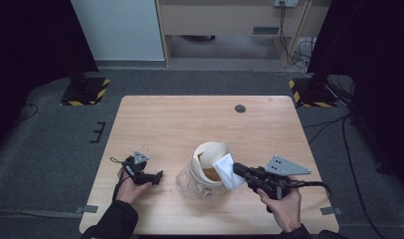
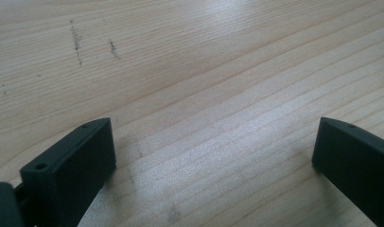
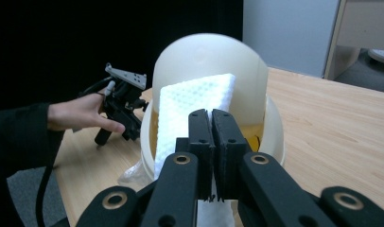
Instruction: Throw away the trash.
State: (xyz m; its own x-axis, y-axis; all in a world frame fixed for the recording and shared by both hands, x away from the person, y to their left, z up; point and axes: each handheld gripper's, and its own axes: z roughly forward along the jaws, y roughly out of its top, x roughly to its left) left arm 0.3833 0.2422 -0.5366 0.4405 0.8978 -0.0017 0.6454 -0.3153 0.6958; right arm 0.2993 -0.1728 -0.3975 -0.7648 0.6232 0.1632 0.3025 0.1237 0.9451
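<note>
Right hand-held gripper (image 3: 212, 118) has its black jaws pressed together, pinching a white, dimpled, folded paper towel (image 3: 192, 101). From the high view the towel (image 1: 227, 170) sits right at the rim of the round cream plastic tub (image 1: 206, 167), on its right side, w/ the top part leaning over the opening. In the right gripper view the towel stands in front of the tub's raised, cream-coloured domed lid (image 3: 210, 59), which is tipped up at the far side. Something amber/yellowish shows inside the tub, can't tell what exactly.

There's a crumpled bit of clear plastic film (image 1: 186, 181) touching the tub's base on its left side, lying on the bench.

Left hand-held gripper (image 1: 151, 178) is well left of the tub, resting low on the light wood-grain bench (image 1: 160, 124), held by the person's left hand (image 1: 131, 188). Its jaws are spread wide w/ nothing between them; the left gripper view has just bare wood grain and a couple of dark scuff marks (image 2: 77, 41) there.

Farther out from the tub: a small dark round grommet (image 1: 240, 108) toward the bench's far edge, and grey carpet floor (image 1: 50, 144) around the bench w/ yellow-black striped stand feet (image 1: 85, 92) beyond the far corners.
</note>
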